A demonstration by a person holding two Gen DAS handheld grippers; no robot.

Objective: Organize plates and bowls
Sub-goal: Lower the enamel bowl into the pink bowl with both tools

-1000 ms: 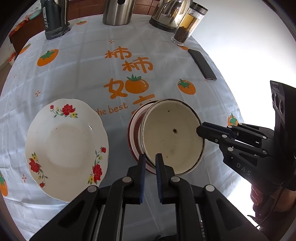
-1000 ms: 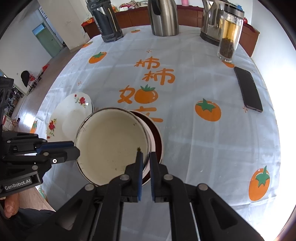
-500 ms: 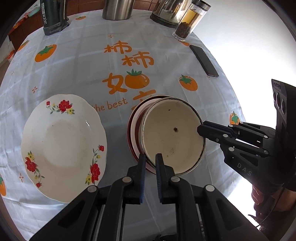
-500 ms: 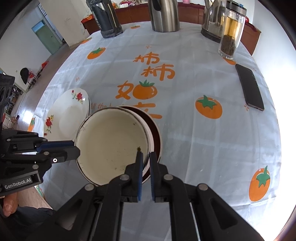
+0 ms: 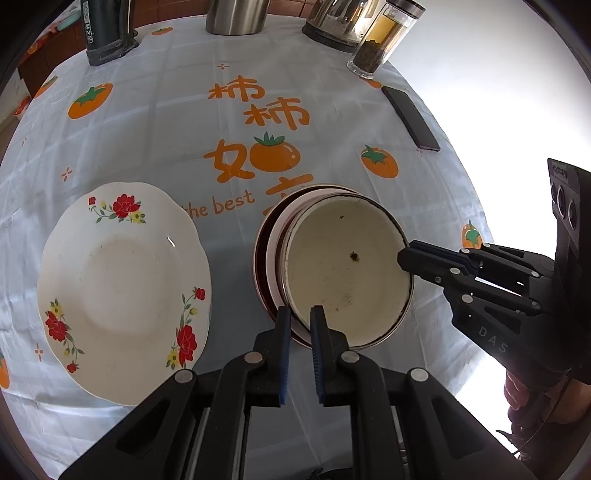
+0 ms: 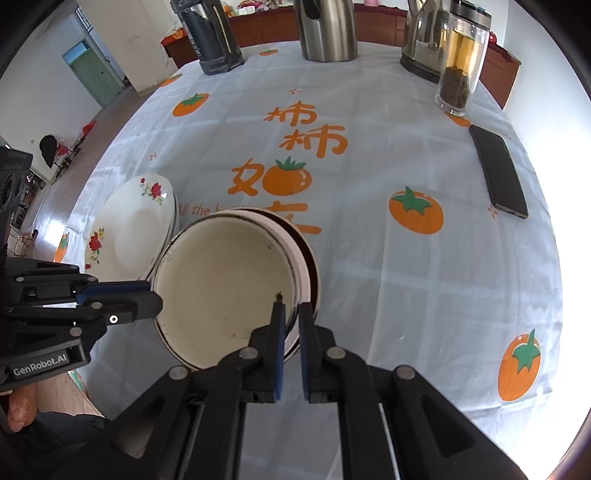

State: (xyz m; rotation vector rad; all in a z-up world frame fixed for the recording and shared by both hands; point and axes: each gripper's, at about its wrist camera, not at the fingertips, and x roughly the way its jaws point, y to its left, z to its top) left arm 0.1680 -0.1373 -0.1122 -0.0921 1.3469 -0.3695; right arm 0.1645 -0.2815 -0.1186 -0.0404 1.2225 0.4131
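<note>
Here, two hand-held grippers each pinch the rim of a cream enamel bowl [image 5: 347, 273] from opposite sides, on a round table covered by a pale tablecloth [image 5: 177, 122] printed with orange persimmons. The left gripper [image 5: 297, 314] has its jaws nearly closed on the bowl's near rim, blue pads on either side of the thin edge; the right gripper [image 6: 290, 310] is clamped the same way on the rim at the bowl's right side. The bowl sits partly inside a dark red bowl [image 5: 264, 258], of which only a crescent of rim and a pale inner band show, so its depth and whether the two touch cannot be told. Just left of the pair lies a white scalloped plate [image 5: 122, 280] with red flower sprays; in the right wrist view the bowl and the left gripper hide part of it. A dark speck marks the cream bowl's floor. Orange Chinese characters run across the cloth, with "All the b…" cut off by the bowls in one view and "the best" readable in the other. The right gripper's body reads "DAS", the left one's "GenRobot.AI". At the far edge stand a dark flask [image 6: 210, 33], a steel kettle [image 6: 327, 29], and a glass tea bottle [image 6: 461, 66], all cropped at the top. A black phone [image 6: 498, 171] lies at far right. The holder's fingers barely show.
</note>
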